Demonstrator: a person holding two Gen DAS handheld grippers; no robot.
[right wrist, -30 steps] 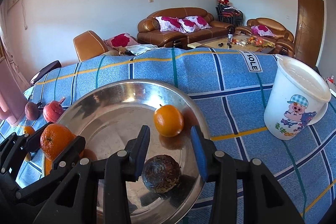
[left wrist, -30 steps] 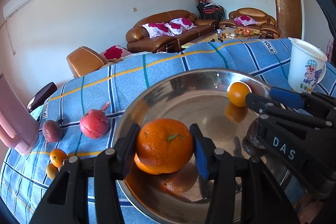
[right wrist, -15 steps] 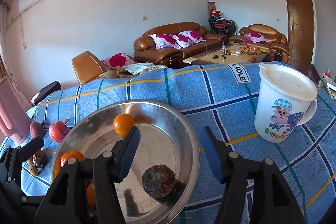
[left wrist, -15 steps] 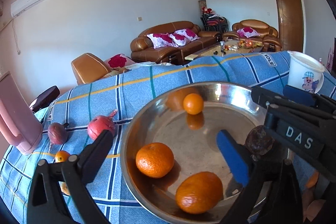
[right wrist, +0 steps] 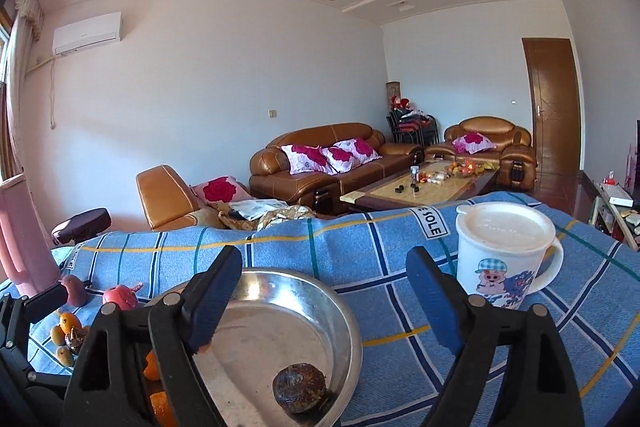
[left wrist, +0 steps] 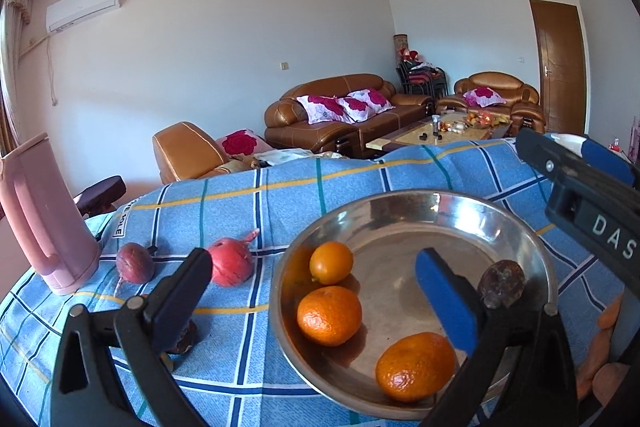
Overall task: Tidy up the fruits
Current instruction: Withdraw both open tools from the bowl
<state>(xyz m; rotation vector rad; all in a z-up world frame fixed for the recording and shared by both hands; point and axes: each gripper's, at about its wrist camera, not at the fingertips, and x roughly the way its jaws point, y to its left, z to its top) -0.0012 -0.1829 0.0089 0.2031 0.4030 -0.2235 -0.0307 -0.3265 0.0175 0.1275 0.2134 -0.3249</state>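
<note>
A steel bowl (left wrist: 400, 197) on the blue checked cloth holds a small orange (left wrist: 331, 263), two tangerines (left wrist: 329, 315) (left wrist: 415, 366) and a dark brown round fruit (left wrist: 502, 283). My left gripper (left wrist: 314, 263) hovers over the bowl's near left rim, open wide, with nothing between its pads. From the right wrist view, the bowl (right wrist: 340, 311) and dark fruit (right wrist: 298, 387) lie low between the fingers. The right gripper (right wrist: 324, 259) stands above them; its jaws are opening and nothing is between them.
Left of the bowl lie a red fruit (left wrist: 231, 261), a purple fruit (left wrist: 135, 268) and small fruits (right wrist: 66, 323), beside a pink jug (left wrist: 44, 219). A lidded white mug (right wrist: 504, 255) stands to the right. Orange roots (left wrist: 600, 359) lie at the near right.
The left jaws let go of a tangerine, which now lies in the bowl. The right jaws spread away from the dark fruit. Both grippers rose and tilted up; the small orange rolled left.
</note>
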